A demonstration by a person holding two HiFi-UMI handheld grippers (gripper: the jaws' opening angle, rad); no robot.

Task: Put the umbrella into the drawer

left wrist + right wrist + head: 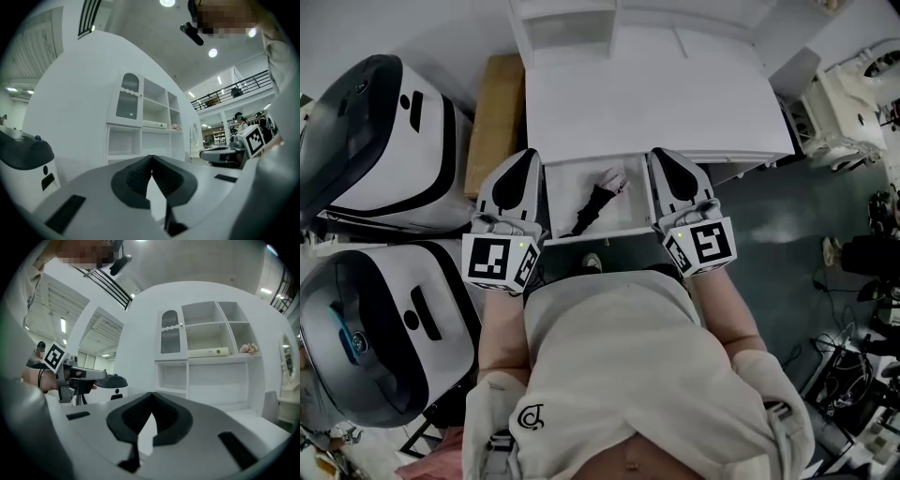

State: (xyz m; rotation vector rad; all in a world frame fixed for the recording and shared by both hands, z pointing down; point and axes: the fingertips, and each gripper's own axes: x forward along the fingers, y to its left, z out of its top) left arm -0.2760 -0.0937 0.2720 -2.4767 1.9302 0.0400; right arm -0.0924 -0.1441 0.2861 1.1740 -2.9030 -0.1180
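The drawer (558, 202) of a white desk stands pulled out below me. A folded black umbrella (594, 206) lies slanted inside it. My left gripper (524, 156) hovers over the drawer's left side and my right gripper (662, 153) over its right side. Both point level toward the desk, above the drawer. In the left gripper view the left gripper (151, 159) has its jaws pressed together with nothing between them. The right gripper (151, 396) in its own view is likewise shut and empty. Neither touches the umbrella.
A white shelf unit (206, 357) rises behind the desk top (647, 103). Two large white-and-black machines (384, 141) (366, 328) stand at the left, with a cardboard box (495, 112) beside the desk. Cables and gear (853, 356) crowd the floor at the right.
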